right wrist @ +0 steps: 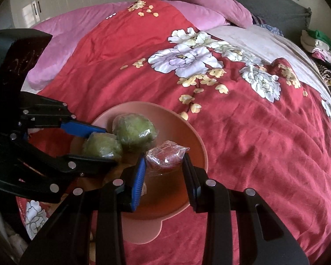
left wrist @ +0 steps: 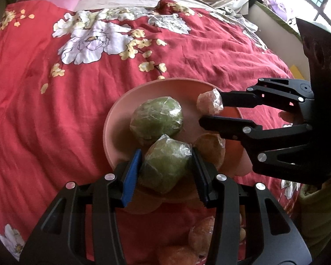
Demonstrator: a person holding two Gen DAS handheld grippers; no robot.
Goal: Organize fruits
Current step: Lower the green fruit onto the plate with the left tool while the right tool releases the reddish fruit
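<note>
Holding: left gripper (left wrist: 166, 165) had a wrapped green fruit (left wrist: 165, 165) between its fingers; right gripper (right wrist: 164, 165) pinched a wrapped reddish fruit (right wrist: 165, 156), both over the pink plate (right wrist: 196, 141) on the bed.
Handling: film looked slippery and the fruit likely firm, so grip across the middle.

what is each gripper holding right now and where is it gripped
Left gripper: wrapped green fruit, pinched across its sides. Right gripper: wrapped orange fruit, also by its sides.

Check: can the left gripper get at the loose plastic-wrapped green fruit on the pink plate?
Probably not yet: the left gripper is already shut on another wrapped green fruit. The loose green fruit lies just beyond, unobstructed.
</note>
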